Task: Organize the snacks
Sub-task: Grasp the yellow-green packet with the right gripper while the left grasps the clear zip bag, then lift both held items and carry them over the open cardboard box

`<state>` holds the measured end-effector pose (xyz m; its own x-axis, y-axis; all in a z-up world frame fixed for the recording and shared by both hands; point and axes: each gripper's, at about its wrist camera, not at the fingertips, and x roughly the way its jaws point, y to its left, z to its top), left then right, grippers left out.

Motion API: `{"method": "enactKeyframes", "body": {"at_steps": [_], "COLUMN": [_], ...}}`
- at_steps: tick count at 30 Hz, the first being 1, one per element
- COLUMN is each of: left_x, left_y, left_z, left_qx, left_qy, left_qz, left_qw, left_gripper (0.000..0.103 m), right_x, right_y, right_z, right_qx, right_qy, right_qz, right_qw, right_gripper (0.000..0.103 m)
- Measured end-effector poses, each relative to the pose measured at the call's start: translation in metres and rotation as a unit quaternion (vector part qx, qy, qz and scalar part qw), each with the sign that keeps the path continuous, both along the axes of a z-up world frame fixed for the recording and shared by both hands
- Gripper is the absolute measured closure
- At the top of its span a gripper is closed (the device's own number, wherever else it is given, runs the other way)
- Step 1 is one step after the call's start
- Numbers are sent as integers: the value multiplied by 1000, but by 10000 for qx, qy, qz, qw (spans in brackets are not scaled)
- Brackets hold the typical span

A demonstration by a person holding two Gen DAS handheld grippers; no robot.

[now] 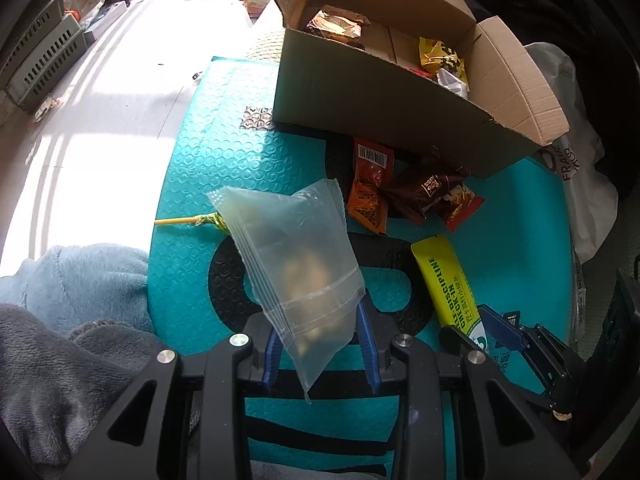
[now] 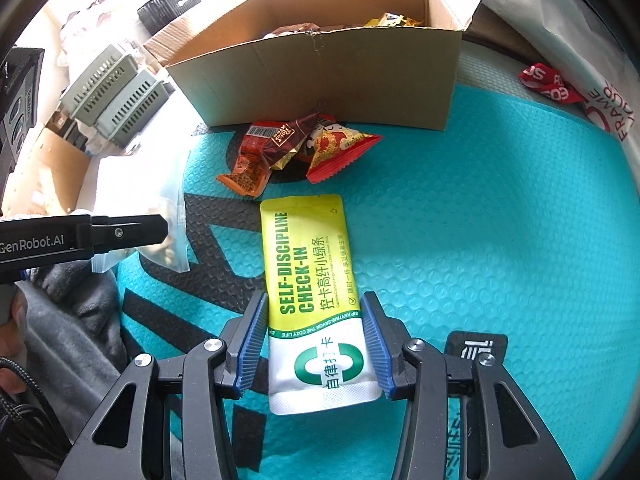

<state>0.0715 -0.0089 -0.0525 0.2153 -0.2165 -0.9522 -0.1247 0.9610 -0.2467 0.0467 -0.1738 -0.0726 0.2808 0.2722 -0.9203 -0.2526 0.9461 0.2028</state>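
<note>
Clearly read writing: the yellow sachet (image 2: 310, 280) says "SELF-DISCIPLINE CHECK-IN" in green, with Chinese characters beside it and a green ring logo on its white end; the left gripper's side reads "GenRobot.AI"; the white bag (image 2: 592, 92) at the right shows "FRAME".
Left gripper (image 1: 320, 354): blue-padded fingers (image 1: 366, 344) pinch the lower end of a clear zip bag (image 1: 294, 256) with pale, blurred contents, held up above the teal mat (image 1: 208, 168).
Right gripper (image 2: 316, 344): fingers (image 2: 252, 340) spread, one on either side of the yellow sachet, which lies flat on the mat; whether the pads touch it cannot be told.
Loose snacks on mat: three small packets in a heap just before the cardboard box (image 2: 320, 76) – orange (image 2: 244, 174), brown (image 2: 286, 140), red (image 2: 340, 148) – plus the one sachet.
Box: one, open-topped, wrappers inside; count unclear.
Grey crates (image 2: 116, 96): two, side by side, off the mat.
</note>
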Motion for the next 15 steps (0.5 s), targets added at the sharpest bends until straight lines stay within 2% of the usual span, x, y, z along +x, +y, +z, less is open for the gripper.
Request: {"method": "enactKeyframes", "body": {"at_steps": [8, 15], "left_x": [-2, -7], "left_y": [-4, -6], "left_z": [19, 45], "left_qx": [-46, -153], "left_qy": [-281, -517], "left_qz": [-58, -133], "left_qw": [9996, 9985], "left_gripper": [71, 71], "right_x": [-2, -10], "right_y": [-5, -11], "right_z": [6, 32], "right_qx": [188, 457], "right_qy": [-6, -229], "right_qz": [-95, -155], "right_qw": [9998, 9986], "right_gripper": [57, 58]}}
